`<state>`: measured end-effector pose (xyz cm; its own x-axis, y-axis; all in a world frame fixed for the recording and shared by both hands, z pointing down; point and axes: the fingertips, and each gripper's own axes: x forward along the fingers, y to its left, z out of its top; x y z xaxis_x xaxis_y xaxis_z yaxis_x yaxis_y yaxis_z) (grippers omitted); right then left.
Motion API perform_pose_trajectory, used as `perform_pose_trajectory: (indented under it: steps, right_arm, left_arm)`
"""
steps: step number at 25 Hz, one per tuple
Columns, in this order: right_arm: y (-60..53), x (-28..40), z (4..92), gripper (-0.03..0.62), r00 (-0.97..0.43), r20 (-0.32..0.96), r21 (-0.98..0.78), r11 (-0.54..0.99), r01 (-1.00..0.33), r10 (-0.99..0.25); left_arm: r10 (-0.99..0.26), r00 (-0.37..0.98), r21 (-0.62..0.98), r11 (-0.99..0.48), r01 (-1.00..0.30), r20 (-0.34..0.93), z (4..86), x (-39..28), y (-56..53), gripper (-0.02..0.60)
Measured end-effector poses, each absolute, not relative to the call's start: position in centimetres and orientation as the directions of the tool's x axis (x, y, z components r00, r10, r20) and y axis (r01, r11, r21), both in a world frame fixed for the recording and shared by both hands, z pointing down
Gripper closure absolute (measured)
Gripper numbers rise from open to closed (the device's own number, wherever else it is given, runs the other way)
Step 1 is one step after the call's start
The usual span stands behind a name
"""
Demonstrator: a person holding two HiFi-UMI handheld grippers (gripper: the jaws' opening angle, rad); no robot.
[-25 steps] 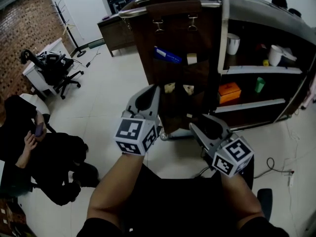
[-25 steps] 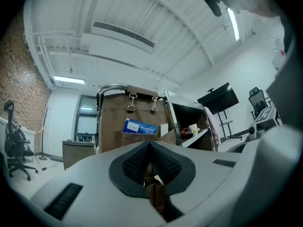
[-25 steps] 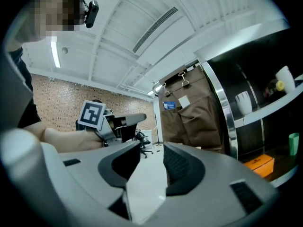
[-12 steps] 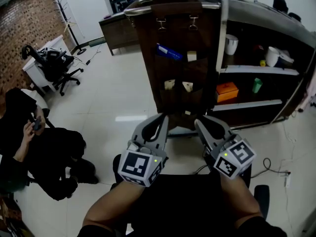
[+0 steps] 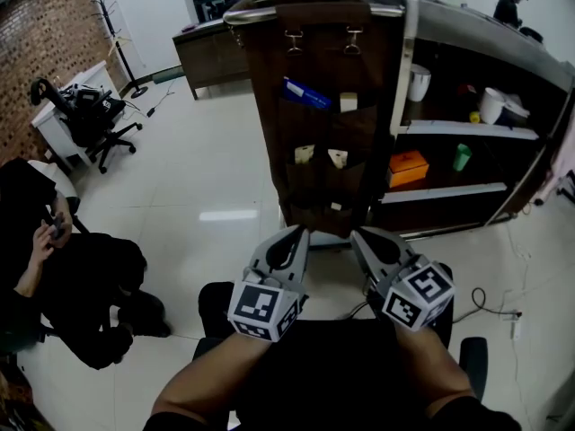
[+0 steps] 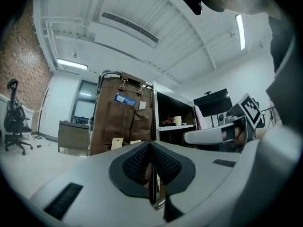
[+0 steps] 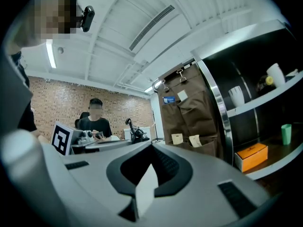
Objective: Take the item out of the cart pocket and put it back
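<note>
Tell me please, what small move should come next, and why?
Probably open the right tongs and reach toward a beige tag in the hanging pocket organizer. The right tongs have just closed on nothing I can see, the left tongs are shut too, and both hang short of the pockets.

Open-plan office or lab workroom.

- **Left side:** red brick wall [image 5: 27, 34], black swivel chair [image 5: 90, 119] at a white desk [image 5: 54, 131], thin black coat stand [image 5: 117, 52].
- **Floor and far wall:** glossy white floor [image 5: 207, 151], with a dark wooden counter [image 5: 211, 57] at its far edge.
- **Ceiling:** white strip light [image 6: 71, 64] and long air vent [image 6: 130, 27].
- **Mid-floor:** tall dark shelved cart [image 5: 476, 128] with a brown hanging pocket organiser [image 5: 314, 106].
- **Occupant:** a seated person in black clothing [image 5: 72, 285] at the floor's left edge.
</note>
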<state>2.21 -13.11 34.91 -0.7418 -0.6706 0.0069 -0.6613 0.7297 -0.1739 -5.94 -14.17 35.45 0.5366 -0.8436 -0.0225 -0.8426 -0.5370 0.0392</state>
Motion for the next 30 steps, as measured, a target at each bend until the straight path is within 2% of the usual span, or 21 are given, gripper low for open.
perform_pose_trajectory:
  steps: [5,30]
  right_arm:
    - [-13.6,2.2,35.5,0.591,-0.733,0.017,-0.173,0.720,-0.672,-0.680]
    - [-14.2,2.5,37.1,0.591,-0.714,0.048,-0.161,0.700,-0.695,-0.698]
  left_arm:
    - [-0.825,0.565,0.090,-0.563,-0.821,-0.002,36.9,-4.9,-14.2,0.578]
    - [-0.832,0.555,0.060,-0.555,-0.830,-0.015,36.6,-5.1,-14.8,0.578]
